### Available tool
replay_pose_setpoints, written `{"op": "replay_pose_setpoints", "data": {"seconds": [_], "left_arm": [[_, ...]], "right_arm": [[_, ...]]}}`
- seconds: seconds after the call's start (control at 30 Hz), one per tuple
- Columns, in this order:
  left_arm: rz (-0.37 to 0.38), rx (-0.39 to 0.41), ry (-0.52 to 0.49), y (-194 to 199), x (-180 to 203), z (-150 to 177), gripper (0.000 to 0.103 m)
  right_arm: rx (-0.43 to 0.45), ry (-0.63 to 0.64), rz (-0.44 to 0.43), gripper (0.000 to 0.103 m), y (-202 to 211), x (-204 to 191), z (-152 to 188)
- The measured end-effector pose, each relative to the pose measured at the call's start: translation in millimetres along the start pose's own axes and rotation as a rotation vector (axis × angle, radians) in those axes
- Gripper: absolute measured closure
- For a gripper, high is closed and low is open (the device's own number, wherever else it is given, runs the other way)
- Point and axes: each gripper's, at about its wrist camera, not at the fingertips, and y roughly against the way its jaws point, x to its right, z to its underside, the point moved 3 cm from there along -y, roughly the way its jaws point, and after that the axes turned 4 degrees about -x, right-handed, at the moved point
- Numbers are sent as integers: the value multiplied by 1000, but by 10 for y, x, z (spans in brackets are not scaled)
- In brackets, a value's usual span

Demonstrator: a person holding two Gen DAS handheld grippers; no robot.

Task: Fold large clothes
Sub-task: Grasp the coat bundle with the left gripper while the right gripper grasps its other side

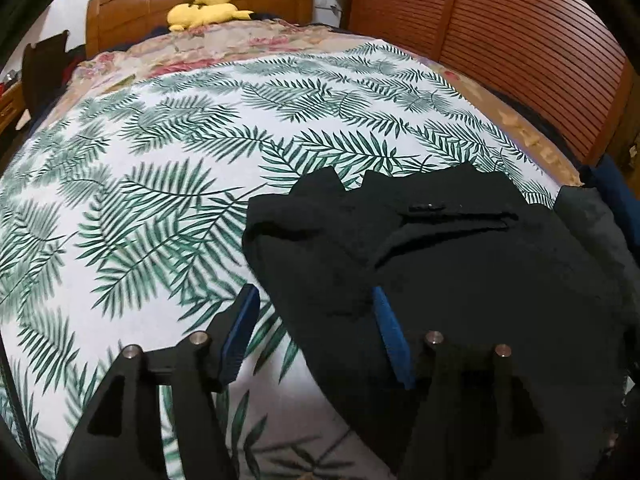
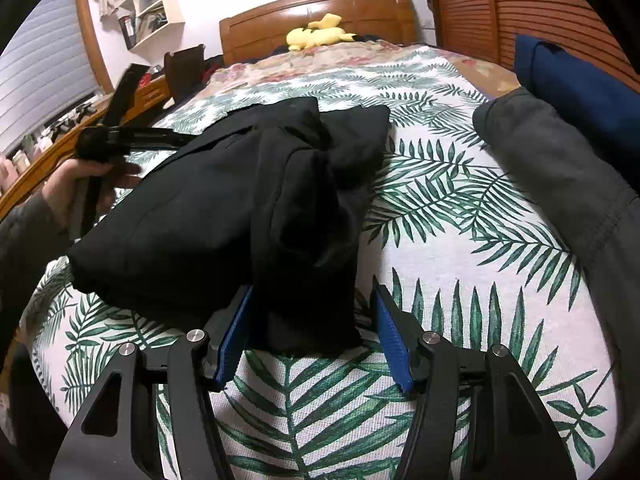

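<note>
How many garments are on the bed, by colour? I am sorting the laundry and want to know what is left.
Black: 1, the black garment lying partly folded on the leaf-print sheet
Grey: 1, the grey garment at the right edge
Navy: 1, the navy garment behind the grey one
Total: 3

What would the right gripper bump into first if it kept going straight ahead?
Most likely the black garment. Its near end lies between the right gripper's open fingers, right in its path on the leaf sheet. Depth is hard to judge here, so how near it is stays unclear.
</note>
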Motion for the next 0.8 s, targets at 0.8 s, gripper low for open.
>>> {"op": "replay_pose_setpoints", "data": {"seconds": [0.8], "left_arm": [[9,-10,67,-264,-8,-172,59]], "right_arm": [[-33,17,-55,60,-46,-72,-9]]}}
